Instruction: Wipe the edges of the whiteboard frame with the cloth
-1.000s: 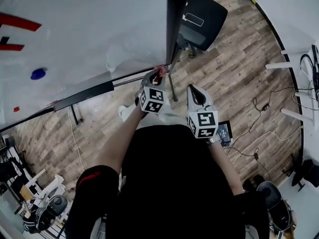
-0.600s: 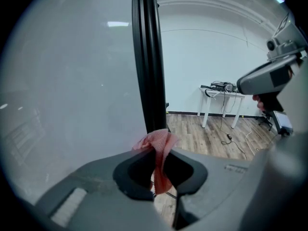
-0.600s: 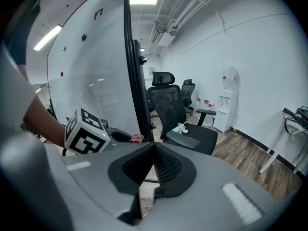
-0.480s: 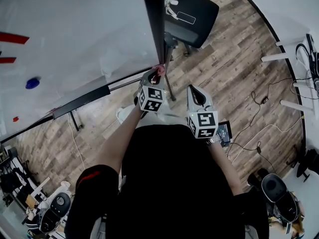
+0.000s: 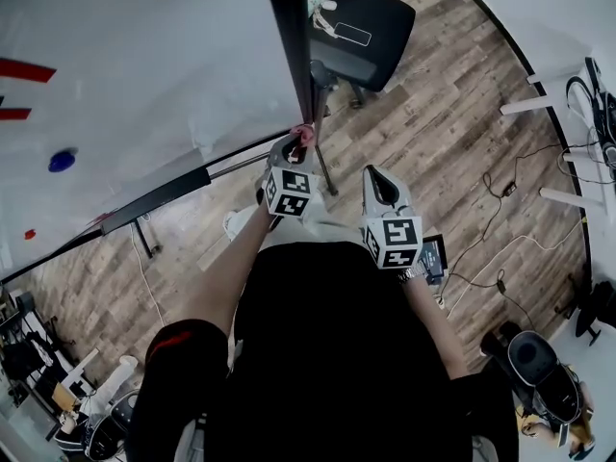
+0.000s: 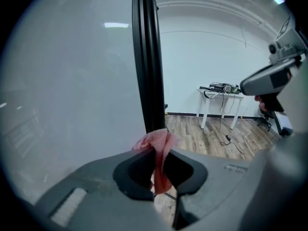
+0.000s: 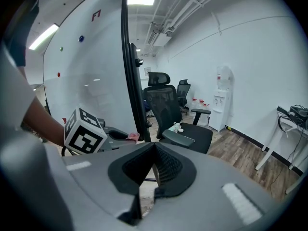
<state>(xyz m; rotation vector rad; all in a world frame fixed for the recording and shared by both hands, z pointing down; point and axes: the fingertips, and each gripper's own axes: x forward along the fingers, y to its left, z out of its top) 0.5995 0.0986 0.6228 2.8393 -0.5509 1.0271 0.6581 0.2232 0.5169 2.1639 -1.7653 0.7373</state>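
The left gripper [image 5: 300, 144] has its jaws pinched on a crumpled pink cloth [image 6: 160, 146]. The cloth bulges out at the jaw tips and lies against the black vertical edge of the whiteboard frame [image 6: 147, 61], near its lower corner. The white board surface [image 5: 144, 65] spreads at 9 o'clock of that edge. In the head view the right gripper [image 7: 153, 153] sits at 4 o'clock of the left one, apart from the board, its jaws together with nothing between. A black office chair [image 5: 366, 27] stands at 1 o'clock on the wood-plank floor [image 5: 462, 142].
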